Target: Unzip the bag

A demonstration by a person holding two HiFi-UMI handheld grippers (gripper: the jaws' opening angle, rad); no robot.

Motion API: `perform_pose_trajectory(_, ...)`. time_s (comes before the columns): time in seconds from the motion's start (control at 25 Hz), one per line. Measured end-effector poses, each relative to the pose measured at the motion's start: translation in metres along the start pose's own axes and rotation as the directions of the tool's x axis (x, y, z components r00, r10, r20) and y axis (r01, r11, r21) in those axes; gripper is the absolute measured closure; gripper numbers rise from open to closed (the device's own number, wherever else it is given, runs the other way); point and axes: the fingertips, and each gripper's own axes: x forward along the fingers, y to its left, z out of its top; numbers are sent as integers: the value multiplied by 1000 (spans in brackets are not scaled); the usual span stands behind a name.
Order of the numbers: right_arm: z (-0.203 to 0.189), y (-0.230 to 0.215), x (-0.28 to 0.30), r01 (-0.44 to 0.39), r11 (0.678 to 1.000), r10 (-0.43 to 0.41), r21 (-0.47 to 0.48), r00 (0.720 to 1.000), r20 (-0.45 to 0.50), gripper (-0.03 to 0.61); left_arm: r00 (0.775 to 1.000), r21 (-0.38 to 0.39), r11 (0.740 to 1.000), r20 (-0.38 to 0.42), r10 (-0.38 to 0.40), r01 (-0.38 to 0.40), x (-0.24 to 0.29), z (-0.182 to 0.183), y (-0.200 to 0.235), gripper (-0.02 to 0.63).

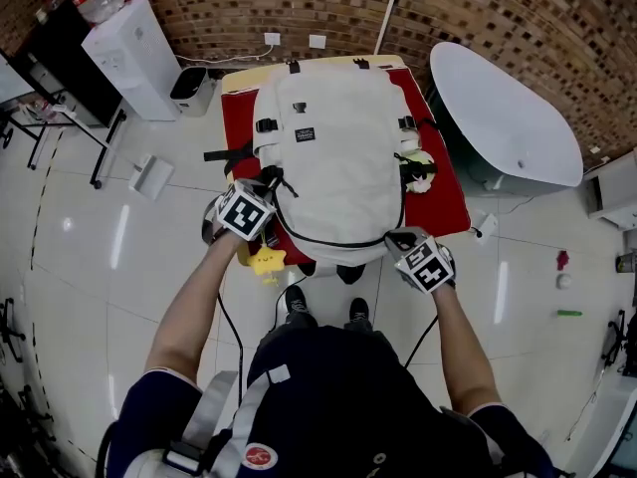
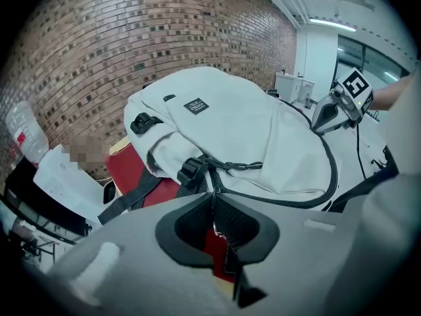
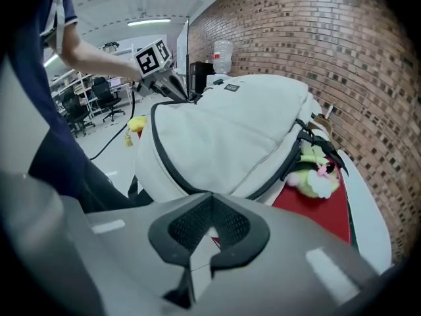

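Note:
A white backpack [image 1: 338, 157] lies flat on a red-covered table [image 1: 242, 118], with a black zipper [image 1: 343, 245] curving round its near end. My left gripper [image 1: 269, 185] is at the bag's left side, by the black strap buckles. In the left gripper view, the jaws of my left gripper [image 2: 214, 206] are shut on the thin metal zipper pull [image 2: 212, 217]. My right gripper [image 1: 400, 239] is at the bag's near right corner. In the right gripper view, my right gripper [image 3: 210, 226] is shut, and white bag fabric [image 3: 230, 130] is pinched between its pads.
A green and white plush toy [image 1: 419, 170] hangs at the bag's right side. A yellow object [image 1: 267, 260] sits under the table's near left corner. A white oval table [image 1: 508, 118] stands to the right, a water dispenser [image 1: 129, 53] at the far left.

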Motion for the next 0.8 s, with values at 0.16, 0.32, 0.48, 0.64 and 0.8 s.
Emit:
perform_pose_trajectory(0.16, 0, -1, -2, 1, 1000, -1, -7, 1000, 5, 577, 997, -65, 998, 71, 1, 4, -5, 1, -7, 592)
perform_pose_trajectory(0.32, 7, -6, -15, -19, 999, 17, 39, 999, 50, 574, 996, -150, 989, 85, 19, -6, -21, -1, -18, 521)
perform_pose_trajectory(0.48, 22, -18, -35, -29, 987, 0, 158, 983, 184, 574, 986, -288, 957, 152, 67, -21, -45, 3, -26, 495)
perform_pose_trajectory(0.64, 49, -27, -55, -48, 980, -11, 191, 955, 295, 574, 952, -372, 928, 273, 138, -28, -69, 32, -38, 496)
perform_pose_trajectory(0.8, 85, -30, -69, -74, 987, 12, 144, 921, 390, 574, 906, -409, 912, 378, 189, -20, -88, 63, -58, 505)
